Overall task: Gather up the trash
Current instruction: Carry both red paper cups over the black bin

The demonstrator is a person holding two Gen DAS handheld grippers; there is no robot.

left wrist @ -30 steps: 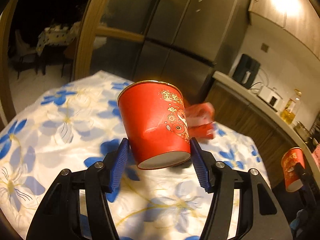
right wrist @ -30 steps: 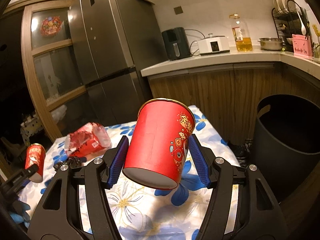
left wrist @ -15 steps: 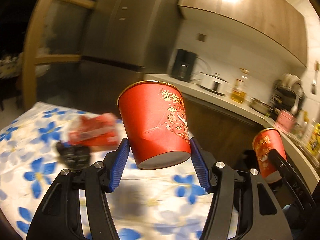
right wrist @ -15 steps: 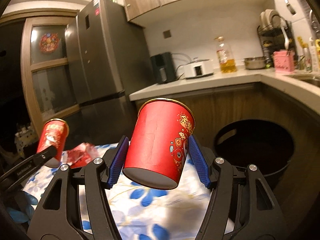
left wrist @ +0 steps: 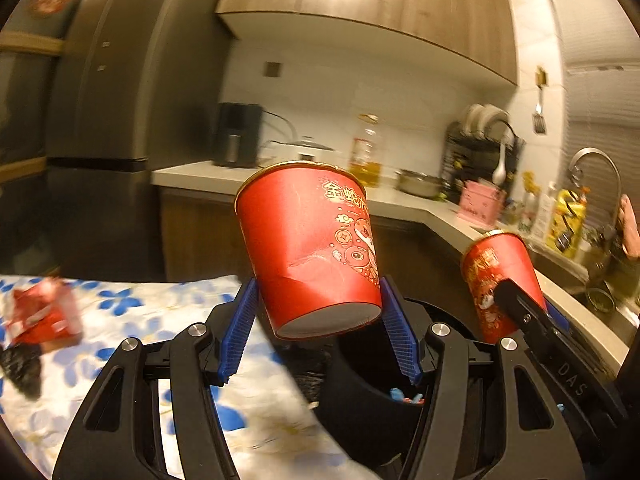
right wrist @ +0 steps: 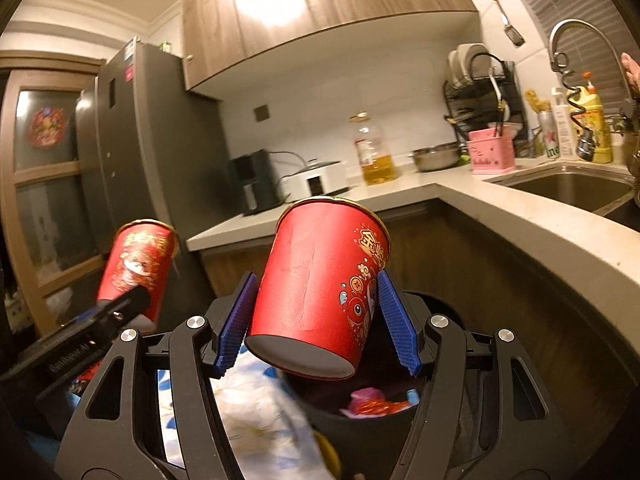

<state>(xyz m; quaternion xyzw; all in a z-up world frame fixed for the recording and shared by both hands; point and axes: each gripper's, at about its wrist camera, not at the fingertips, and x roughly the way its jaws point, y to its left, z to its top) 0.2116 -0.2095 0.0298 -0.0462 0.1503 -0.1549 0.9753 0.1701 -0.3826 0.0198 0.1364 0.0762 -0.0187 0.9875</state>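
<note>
**Two red paper cups held over the dark bin**

The left gripper clamps a red paper cup with gold lettering and a cartoon print between its blue ribbed pads, which press on the lower wall of the cup near its base. The cup stands mouth up, leaning a little, with a crease low on its side. The right gripper grips a second red paper cup of the same print in the same way, low on its wall, and this one tilts more, its gold rim leaning to the right.

Just below and beyond both cups opens the round black trash bin; in the right wrist view its rim shows behind the cup, and pink and red scraps lie inside. The edge of the table under the white cloth with blue flowers meets the bin's left side.

Further left on the cloth lies a crumpled red wrapper with a dark lump beside it, both blurred.

Beyond the bin a wooden cabinet front and the pale curved countertop hem it in, with the grey refrigerator farthest back.
</note>
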